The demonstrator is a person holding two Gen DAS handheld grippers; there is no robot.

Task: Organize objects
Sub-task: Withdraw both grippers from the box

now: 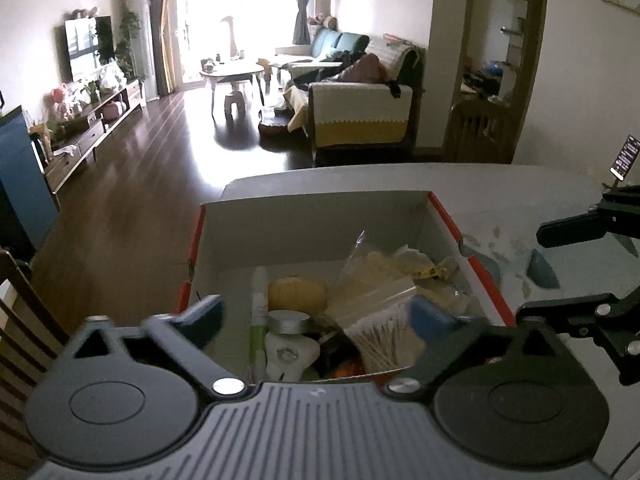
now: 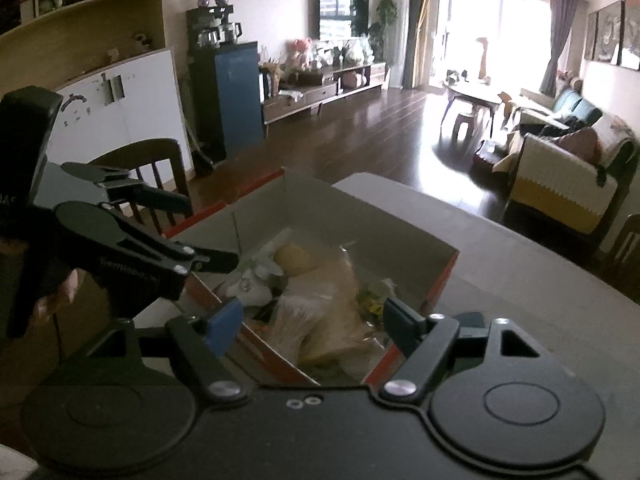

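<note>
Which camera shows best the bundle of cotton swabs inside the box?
The left wrist view: the cotton swabs lie sharp in the box, between the open left gripper fingers. The right wrist view shows only blurred pale bags there.

A home living room, a television (image 2: pixel 343 10) on a low wooden cabinet (image 2: pixel 320 90), a sofa (image 1: pixel 360 116) with cream and yellow cover, a coffee table (image 1: pixel 234 74) near a bright window (image 2: pixel 486 24), dark wood floor (image 1: pixel 152 168), framed pictures (image 2: pixel 612 34) on the wall
</note>
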